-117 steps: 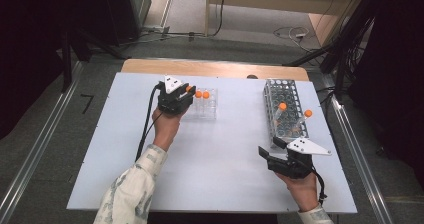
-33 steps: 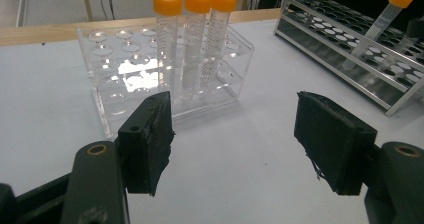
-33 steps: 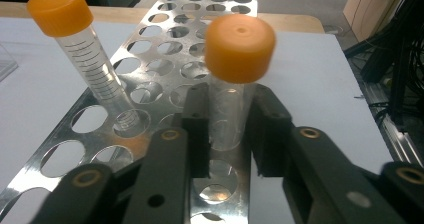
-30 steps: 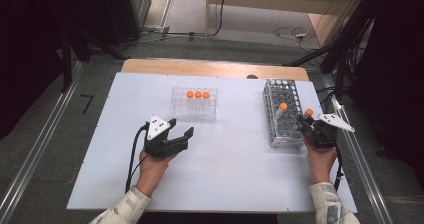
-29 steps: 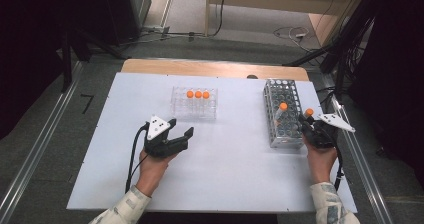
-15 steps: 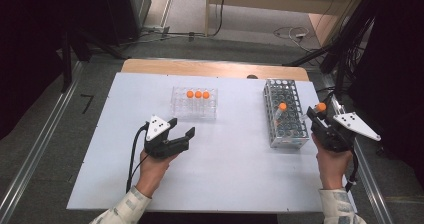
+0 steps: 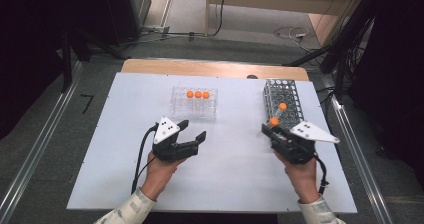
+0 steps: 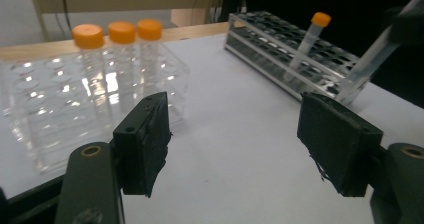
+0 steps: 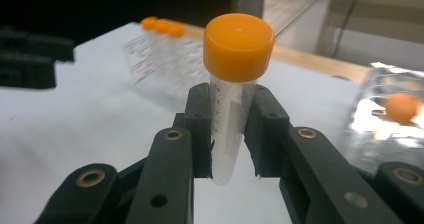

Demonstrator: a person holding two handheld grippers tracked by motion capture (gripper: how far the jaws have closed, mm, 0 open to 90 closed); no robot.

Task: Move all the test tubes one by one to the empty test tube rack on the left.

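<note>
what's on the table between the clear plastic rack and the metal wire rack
Nothing: in the high view, bare white table separates the clear plastic rack from the metal wire rack.

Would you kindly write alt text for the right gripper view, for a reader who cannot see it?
The right gripper clamps a clear tube with an orange cap between its two black jaws, above a white table. Behind it, blurred, a clear rack holds three orange-capped tubes.

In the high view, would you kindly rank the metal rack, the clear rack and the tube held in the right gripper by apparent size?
1. Metal rack, largest, though only slightly.
2. Clear rack, nearly alike in footprint, so this order is unsure.
3. Tube clamped in the right gripper, clearly smallest.
</note>
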